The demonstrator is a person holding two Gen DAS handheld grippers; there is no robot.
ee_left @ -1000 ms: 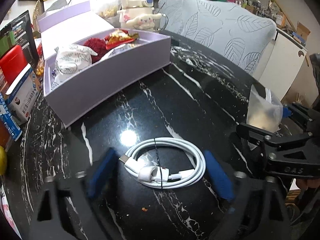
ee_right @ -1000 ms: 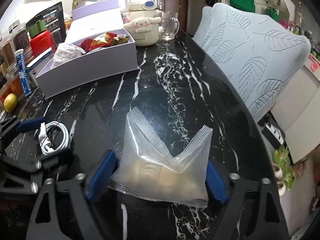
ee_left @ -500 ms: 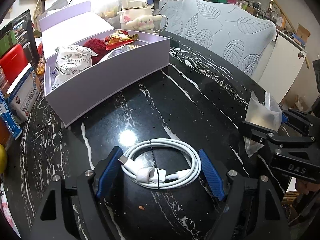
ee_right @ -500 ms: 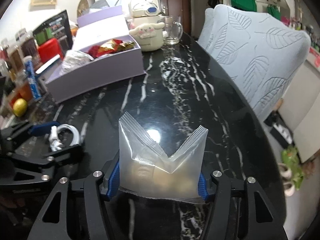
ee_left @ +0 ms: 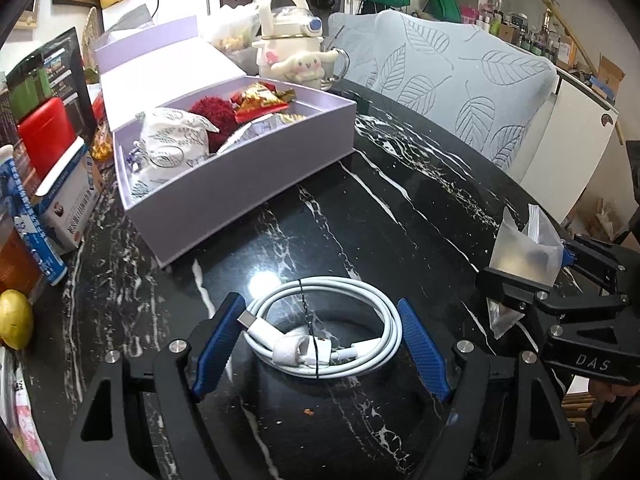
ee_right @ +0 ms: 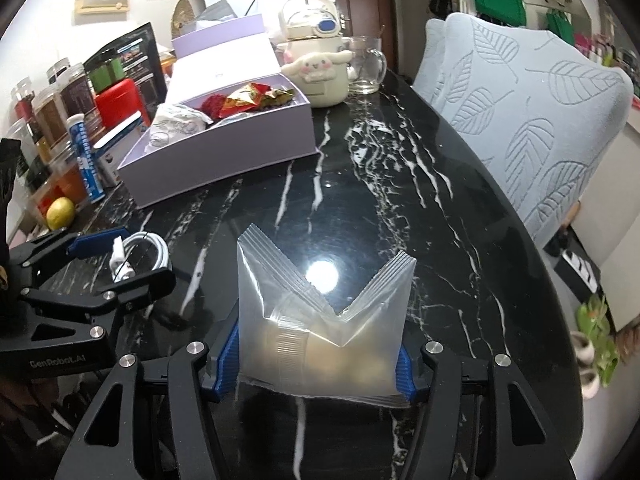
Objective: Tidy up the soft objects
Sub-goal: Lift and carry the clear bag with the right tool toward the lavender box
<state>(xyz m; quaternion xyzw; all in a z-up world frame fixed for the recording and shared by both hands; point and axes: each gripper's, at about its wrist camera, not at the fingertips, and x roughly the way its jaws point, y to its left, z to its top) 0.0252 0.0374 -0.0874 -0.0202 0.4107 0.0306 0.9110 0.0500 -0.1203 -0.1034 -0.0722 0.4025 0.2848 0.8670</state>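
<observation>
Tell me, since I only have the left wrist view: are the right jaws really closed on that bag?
Observer: Yes. Seen from the right wrist, the right gripper has its jaws pressing the bag from both sides.
Operator: What's inside it?
Observer: Pale rounded lumps, too blurred to name.
Operator: Anything past the red box that I can't see?
Observer: Jars with dark lids stand to the left of the red box.

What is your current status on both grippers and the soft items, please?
Right gripper shut on frosted snack pouch. Left gripper open, straddling coiled white cable on the table. Path to lavender box unobstructed.
</observation>
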